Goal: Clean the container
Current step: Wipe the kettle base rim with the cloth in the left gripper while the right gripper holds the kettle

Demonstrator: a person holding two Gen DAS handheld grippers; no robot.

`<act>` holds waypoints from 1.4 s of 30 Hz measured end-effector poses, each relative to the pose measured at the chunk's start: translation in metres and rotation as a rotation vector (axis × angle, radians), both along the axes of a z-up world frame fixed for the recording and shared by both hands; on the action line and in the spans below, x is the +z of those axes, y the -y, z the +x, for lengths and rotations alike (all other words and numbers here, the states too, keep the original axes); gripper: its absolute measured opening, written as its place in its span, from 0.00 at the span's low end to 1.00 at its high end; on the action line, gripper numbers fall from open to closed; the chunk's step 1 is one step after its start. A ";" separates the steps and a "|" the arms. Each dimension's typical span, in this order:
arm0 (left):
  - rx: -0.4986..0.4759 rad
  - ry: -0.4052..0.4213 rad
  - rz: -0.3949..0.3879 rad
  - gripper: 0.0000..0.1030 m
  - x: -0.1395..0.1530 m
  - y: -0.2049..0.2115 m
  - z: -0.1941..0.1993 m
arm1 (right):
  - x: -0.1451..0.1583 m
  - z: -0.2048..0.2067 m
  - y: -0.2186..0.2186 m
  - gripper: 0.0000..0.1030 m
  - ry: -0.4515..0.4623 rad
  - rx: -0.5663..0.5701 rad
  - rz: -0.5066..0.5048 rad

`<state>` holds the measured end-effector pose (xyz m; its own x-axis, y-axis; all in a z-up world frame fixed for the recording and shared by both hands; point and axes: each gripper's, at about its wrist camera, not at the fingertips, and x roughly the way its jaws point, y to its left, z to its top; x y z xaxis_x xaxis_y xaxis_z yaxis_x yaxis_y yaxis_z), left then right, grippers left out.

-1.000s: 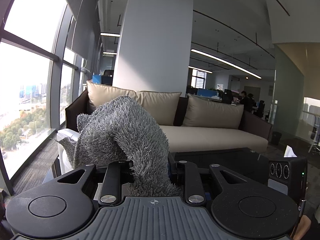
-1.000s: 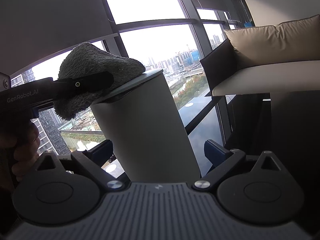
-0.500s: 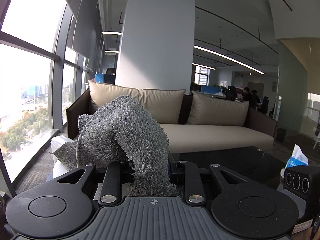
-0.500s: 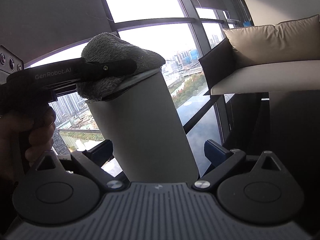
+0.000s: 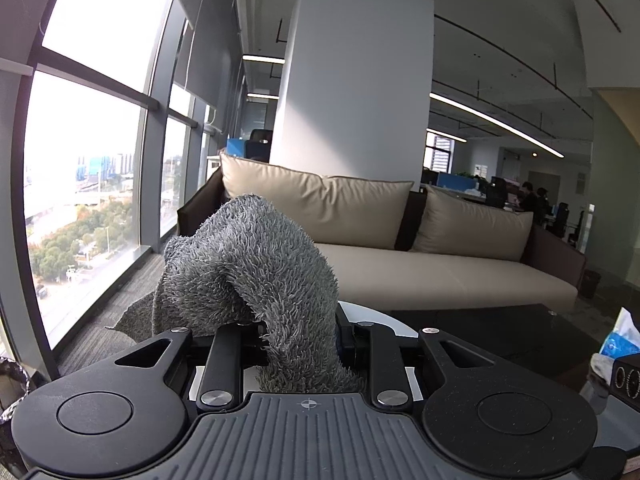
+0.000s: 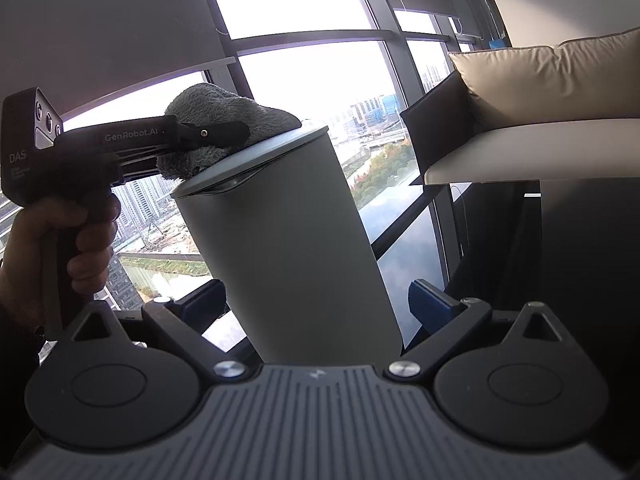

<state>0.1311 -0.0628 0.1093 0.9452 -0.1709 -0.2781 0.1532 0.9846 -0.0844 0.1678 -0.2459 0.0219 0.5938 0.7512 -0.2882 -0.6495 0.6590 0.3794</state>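
Observation:
A tall pale grey container (image 6: 288, 248) with a flat lid (image 6: 256, 156) leans to the left in the right wrist view. My right gripper (image 6: 316, 304) is shut on its lower body, a blue pad on each side. A fluffy grey cloth (image 6: 232, 108) lies on the lid, and my left gripper (image 6: 216, 134), held by a hand (image 6: 80, 240), is shut on it. The left wrist view shows the cloth (image 5: 248, 280) bunched between the fingers of the left gripper (image 5: 298, 332), with the white lid (image 5: 380, 314) just beneath.
A beige sofa (image 5: 400, 272) stands ahead, in front of a wide pillar (image 5: 352, 80). Floor-to-ceiling windows (image 5: 80, 160) run along the left. A dark glass table (image 5: 500, 332) lies low on the right, with a tissue pack (image 5: 618, 340) and a black device (image 5: 628, 376) at the right edge.
My left gripper has slid the cloth across the lid, from its near left edge towards the middle. The right gripper keeps its hold on the container.

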 end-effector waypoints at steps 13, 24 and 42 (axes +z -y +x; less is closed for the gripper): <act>0.037 0.032 0.071 0.51 0.004 0.016 -0.011 | -0.001 0.001 0.001 0.97 -0.002 0.006 -0.003; -0.014 0.016 0.110 0.24 0.003 0.026 -0.023 | -0.003 0.003 -0.002 0.97 -0.006 0.005 -0.010; -0.103 -0.011 0.106 0.19 -0.014 0.032 -0.029 | -0.003 0.005 -0.001 0.97 -0.004 -0.005 -0.019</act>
